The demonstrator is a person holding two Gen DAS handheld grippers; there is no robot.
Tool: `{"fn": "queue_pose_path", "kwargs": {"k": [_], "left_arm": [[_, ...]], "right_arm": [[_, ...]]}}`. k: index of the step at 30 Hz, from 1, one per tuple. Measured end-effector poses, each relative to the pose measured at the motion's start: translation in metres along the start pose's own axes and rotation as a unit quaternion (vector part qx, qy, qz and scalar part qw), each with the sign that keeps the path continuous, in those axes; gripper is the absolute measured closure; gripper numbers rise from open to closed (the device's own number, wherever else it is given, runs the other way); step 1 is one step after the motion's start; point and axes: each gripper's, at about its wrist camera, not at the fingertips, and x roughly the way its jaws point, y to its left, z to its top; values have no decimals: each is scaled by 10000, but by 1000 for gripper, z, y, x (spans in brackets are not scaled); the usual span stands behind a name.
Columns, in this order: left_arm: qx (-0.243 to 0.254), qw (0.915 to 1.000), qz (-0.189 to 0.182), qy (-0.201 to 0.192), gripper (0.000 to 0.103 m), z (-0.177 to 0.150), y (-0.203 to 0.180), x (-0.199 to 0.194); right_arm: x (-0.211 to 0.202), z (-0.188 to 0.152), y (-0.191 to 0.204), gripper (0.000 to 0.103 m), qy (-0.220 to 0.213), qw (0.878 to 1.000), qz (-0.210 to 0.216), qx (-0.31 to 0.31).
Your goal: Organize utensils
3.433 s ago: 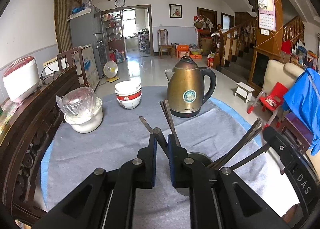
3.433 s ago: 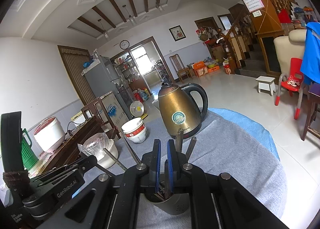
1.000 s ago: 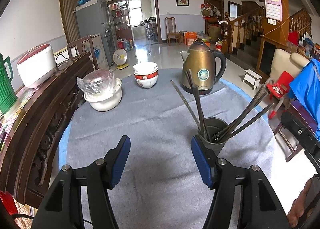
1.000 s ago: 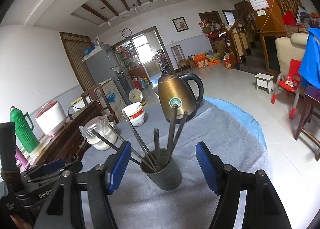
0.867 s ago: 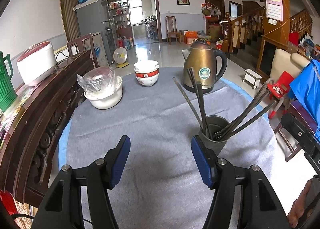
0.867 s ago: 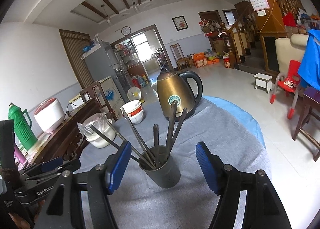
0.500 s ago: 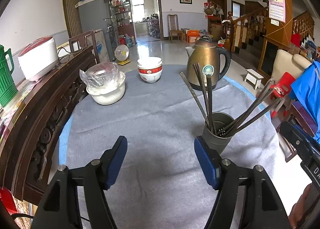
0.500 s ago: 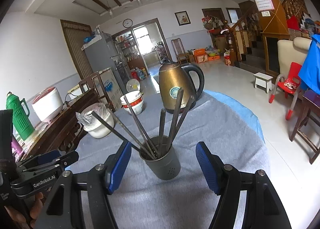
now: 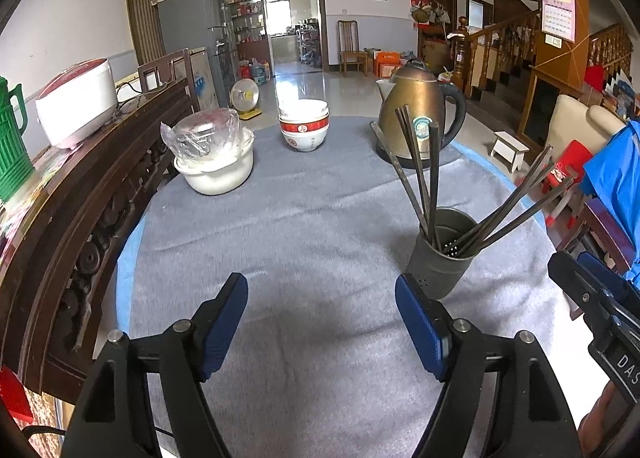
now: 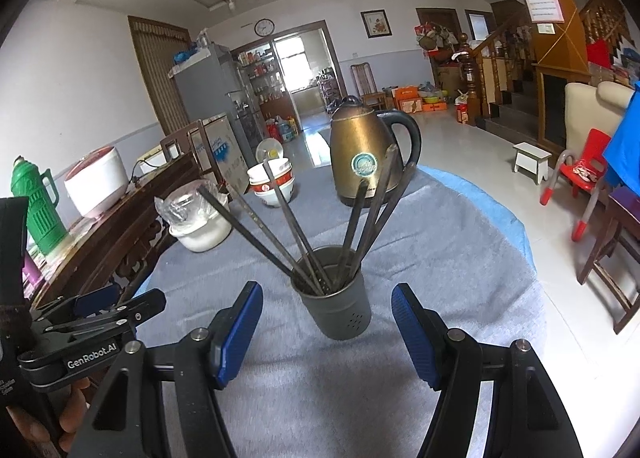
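Observation:
A dark grey utensil holder (image 9: 442,254) (image 10: 334,306) stands on the grey tablecloth with several dark chopsticks (image 9: 418,169) (image 10: 280,230) fanned out of it. My left gripper (image 9: 320,298) hovers above bare cloth to the holder's left; its jaws are opening and nothing is between them. My right gripper (image 10: 327,308) is open, its blue pads (image 10: 412,330) standing apart from the holder, one on each side and nearer the camera. In the right wrist view the left gripper (image 10: 120,308) shows at the lower left. The right gripper (image 9: 588,286) shows at the right edge of the left wrist view.
On the round table (image 9: 280,217) stand a bronze kettle (image 9: 416,113) (image 10: 364,153), stacked bowls (image 9: 304,125) (image 10: 272,181) and a white pot holding a plastic bag (image 9: 214,153) (image 10: 196,217). A dark wooden sideboard (image 9: 80,197) with a rice cooker (image 9: 76,101) runs along the left. Red chair (image 10: 580,177) stands right.
Both grippers have drawn back from the holder, which now looks smaller and farther off. The left jaws have spread wider. The chopsticks stay in the holder.

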Motion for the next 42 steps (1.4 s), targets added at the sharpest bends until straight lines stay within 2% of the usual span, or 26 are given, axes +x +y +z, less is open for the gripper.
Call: {"fn": "queue_pose_path", "kwargs": {"k": [17, 42], "left_arm": [[-65, 9998, 13, 196, 25, -12, 11, 11], [-114, 9995, -4, 290, 25, -19, 19, 17]], "right_arm": [[11, -11, 17, 32, 332, 9992, -164, -165], [21, -15, 33, 32, 572, 9968, -442, -355]]}}
